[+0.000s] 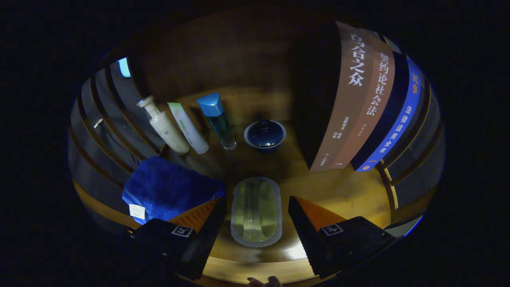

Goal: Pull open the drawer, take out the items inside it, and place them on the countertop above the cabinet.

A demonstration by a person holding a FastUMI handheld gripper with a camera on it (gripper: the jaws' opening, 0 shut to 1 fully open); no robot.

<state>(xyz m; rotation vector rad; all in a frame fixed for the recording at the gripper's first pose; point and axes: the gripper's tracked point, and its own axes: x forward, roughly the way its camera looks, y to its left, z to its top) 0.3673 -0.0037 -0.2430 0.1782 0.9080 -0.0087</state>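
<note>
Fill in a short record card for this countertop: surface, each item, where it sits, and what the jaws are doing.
surface: wooden countertop
gripper: jaws open, either side of the tray, not pressing it
tray: clear, oblong, between the jaws
towel: blue, folded, left of the tray
pump bottle: beyond the towel
tube: beside the pump bottle
blue-capped bottle: right of the tube
lidded bowl: blue, beyond the tray
books: upright, right of the bowl

Deep blue folded towel (169, 187), blue lidded bowl (265, 134), blue-capped clear bottle (217, 119), cream pump bottle (164, 125) (white tube (187, 127) green-striped), translucent yellowish tray (256, 211), warm brown wooden surface (342, 191).
</note>
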